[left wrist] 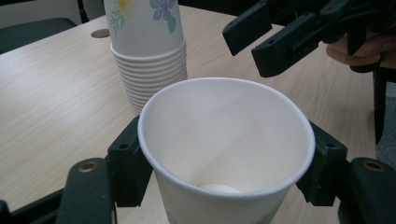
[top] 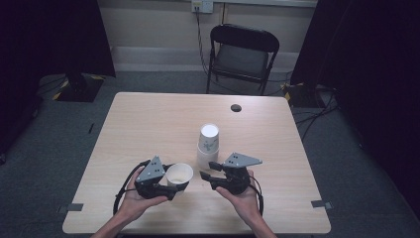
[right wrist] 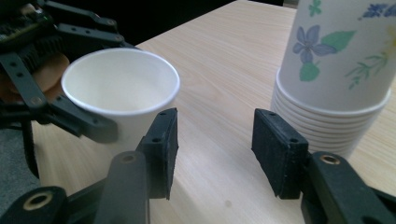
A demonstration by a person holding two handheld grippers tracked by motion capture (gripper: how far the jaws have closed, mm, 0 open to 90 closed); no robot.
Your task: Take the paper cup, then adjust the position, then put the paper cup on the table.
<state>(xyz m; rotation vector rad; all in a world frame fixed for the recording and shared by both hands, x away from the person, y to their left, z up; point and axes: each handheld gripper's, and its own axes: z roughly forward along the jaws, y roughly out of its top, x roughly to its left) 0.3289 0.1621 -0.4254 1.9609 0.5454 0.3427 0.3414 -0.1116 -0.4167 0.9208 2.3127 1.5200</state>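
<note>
Cup (top: 179, 174) left of stack (top: 208, 145)

no readable text, labels or numbers, cup stack (left wrist: 147, 42) bears flower prints, not words

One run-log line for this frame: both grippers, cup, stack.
left gripper: shut on single paper cup | right gripper: open, empty | inverted cup stack: on table, untouched
</note>
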